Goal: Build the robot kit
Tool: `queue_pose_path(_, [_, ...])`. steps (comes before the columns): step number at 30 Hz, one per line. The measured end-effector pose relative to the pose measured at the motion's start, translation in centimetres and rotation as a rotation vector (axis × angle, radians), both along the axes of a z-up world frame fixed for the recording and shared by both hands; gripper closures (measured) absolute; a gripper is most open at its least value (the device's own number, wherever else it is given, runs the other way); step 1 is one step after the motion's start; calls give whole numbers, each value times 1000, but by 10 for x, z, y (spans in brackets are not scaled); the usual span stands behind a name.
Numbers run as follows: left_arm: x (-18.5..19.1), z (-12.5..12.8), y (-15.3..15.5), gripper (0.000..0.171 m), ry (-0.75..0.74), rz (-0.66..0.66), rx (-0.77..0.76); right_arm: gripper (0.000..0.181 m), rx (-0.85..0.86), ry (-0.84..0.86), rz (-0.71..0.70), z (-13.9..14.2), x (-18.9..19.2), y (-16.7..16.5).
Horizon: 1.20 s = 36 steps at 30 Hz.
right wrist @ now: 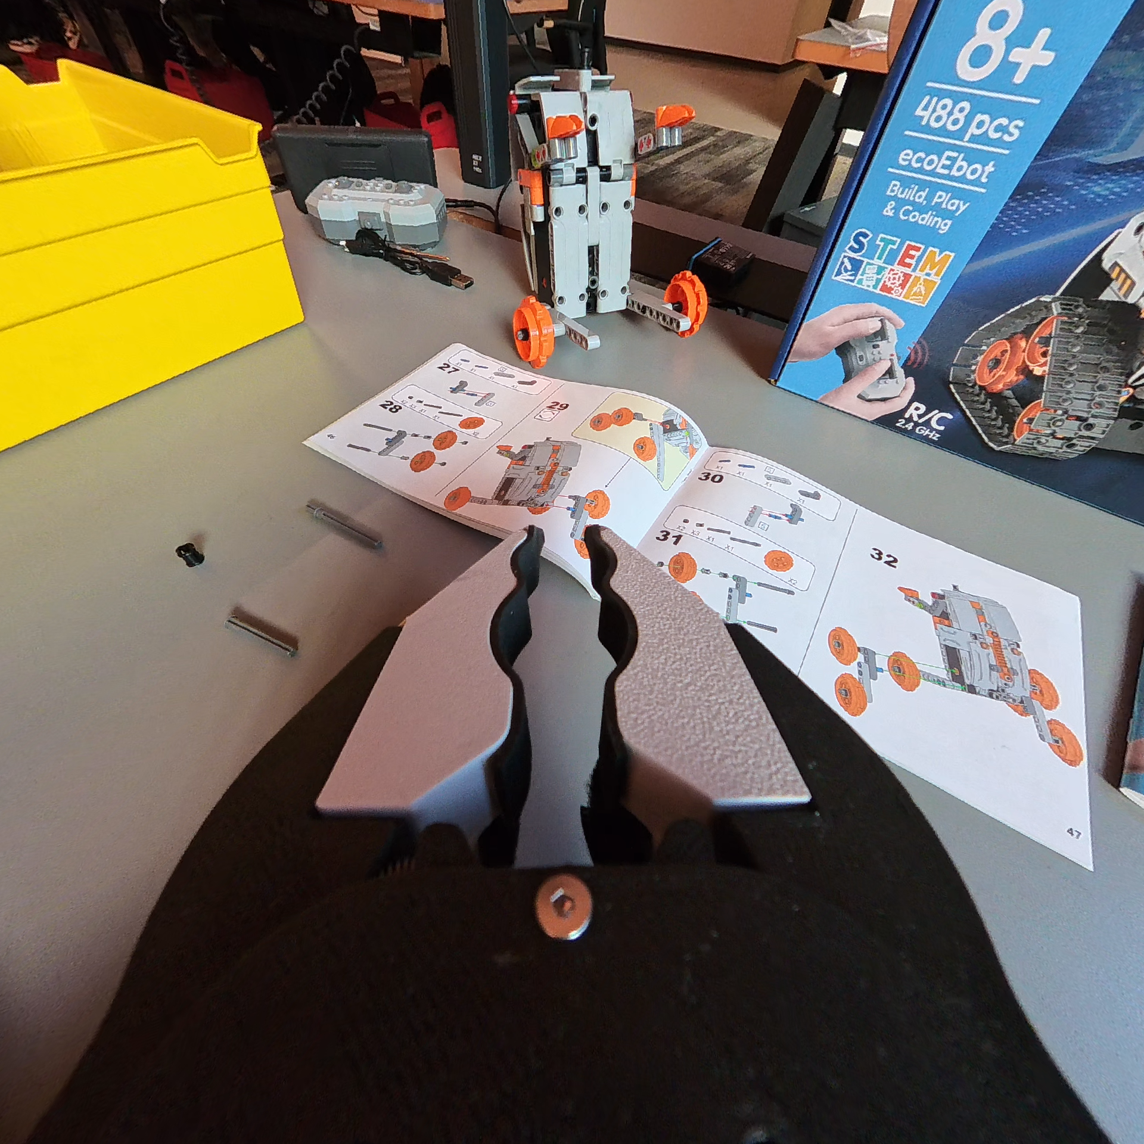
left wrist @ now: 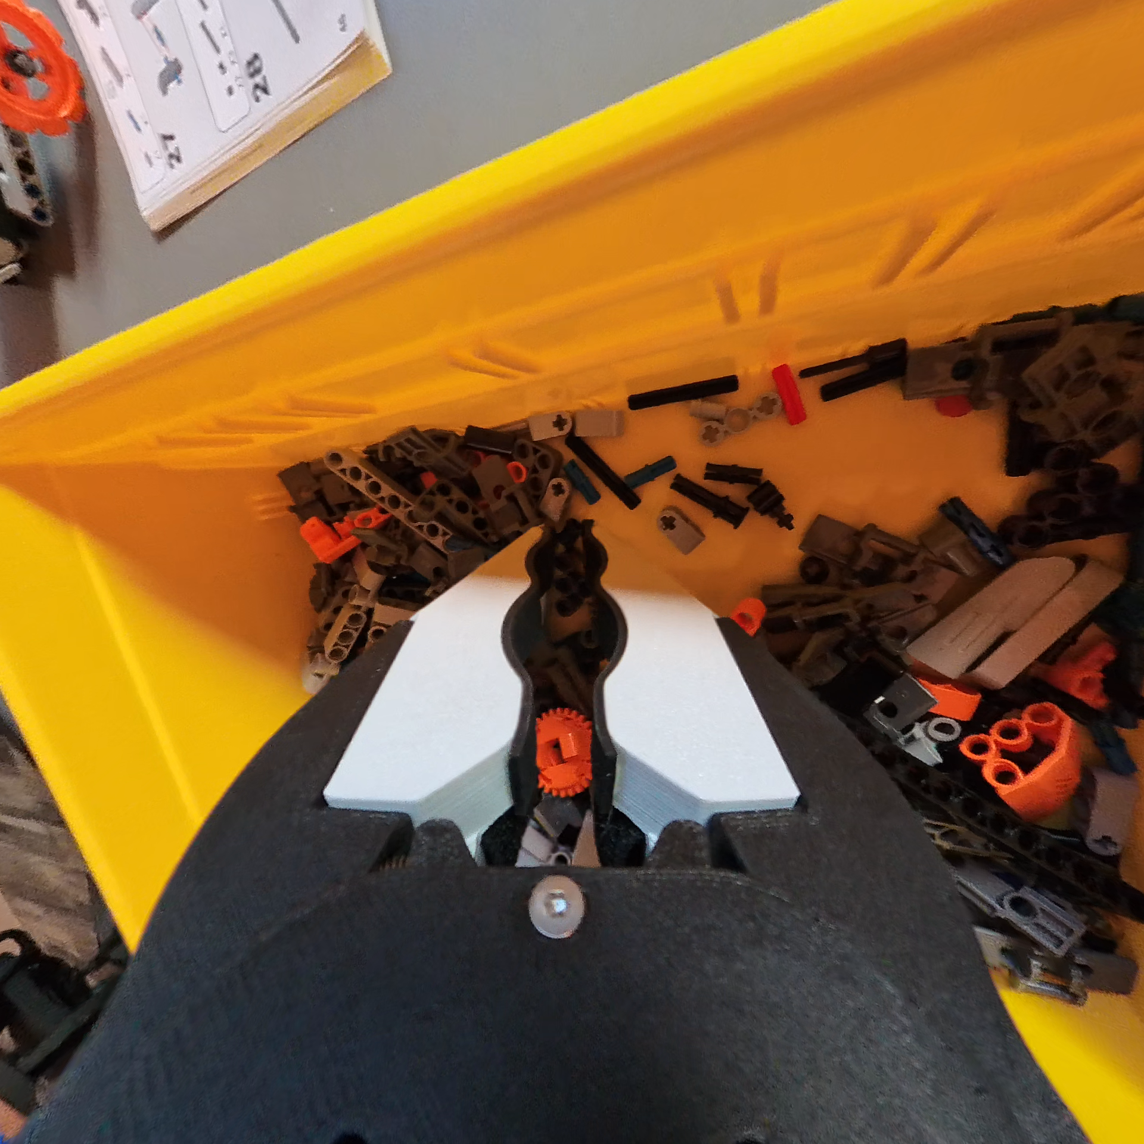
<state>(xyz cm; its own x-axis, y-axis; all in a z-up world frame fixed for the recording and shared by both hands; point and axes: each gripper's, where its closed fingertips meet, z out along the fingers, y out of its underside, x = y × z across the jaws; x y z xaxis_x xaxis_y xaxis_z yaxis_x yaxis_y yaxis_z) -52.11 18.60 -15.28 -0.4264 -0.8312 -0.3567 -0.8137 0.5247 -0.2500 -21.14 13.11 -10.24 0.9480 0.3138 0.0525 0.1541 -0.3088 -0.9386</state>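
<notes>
Reaching down into a yellow plastic bin (left wrist: 557,260), the left gripper (left wrist: 568,532) has its fingertips drawn nearly together over a heap of small building-kit parts (left wrist: 421,514): grey and black perforated beams, black axles and pins, and orange connectors. Whether the tips pinch one of the dark pieces beneath them cannot be told from this view. An orange gear (left wrist: 560,752) shows through the slot between the fingers, lying among the parts below. An orange curved panel piece (left wrist: 1027,764) lies to the right of the fingers, and a short red bush (left wrist: 789,385) sits near the bin's far wall.

The right gripper (right wrist: 562,537) hangs above the grey table (right wrist: 124,712) with a narrow gap between its fingers and nothing in it; the tips point at the near edge of an open instruction booklet (right wrist: 928,712). To its left lie two grey axles (right wrist: 343,525) (right wrist: 261,631) and a small black bush (right wrist: 189,554), each apart from the others. Beyond the booklet stands a half-built grey model with orange wheels (right wrist: 582,204), a grey battery unit (right wrist: 377,207) with a cable beside it, and the blue kit box (right wrist: 966,186) on the right.
</notes>
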Motion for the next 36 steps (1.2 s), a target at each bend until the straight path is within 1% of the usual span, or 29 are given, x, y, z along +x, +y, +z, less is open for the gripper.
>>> queue_pose_path(2, [-1, -1, -4, 170, 11, -34, -13, 167, -2, -1, 0, -1, 0, 0])
queue_pose_path(4, [-1, -4, -5, 170, 23, -60, -13, 167, -5, -1, 1, -1, 0, 0])
queue_pose_path(12, [1, -5, 3, 168, 34, -88, -11, 167, -3, 3, -2, 0, 1, 0])
queue_pose_path(15, [0, -5, 8, 165, 43, -89, 4, 167, -1, 4, -2, 0, 1, 0])
queue_pose_path(19, [-2, -6, 7, 164, 38, -87, 0, 167, -3, 9, 1, 0, 0, 0])
queue_pose_path(23, [-3, -6, 4, 160, 42, -81, -6, 167, -8, 4, 4, -1, 0, 0])
queue_pose_path(26, [-3, -5, 3, 168, 35, -78, -4, 167, -7, 1, 1, -1, 0, 0])
queue_pose_path(33, [1, -5, -3, 164, -9, -41, -70, 167, -9, 5, 1, -2, 0, 0])
queue_pose_path(36, [1, -5, -1, 161, -9, -24, -73, 167, -14, 0, 5, -3, 0, 0])
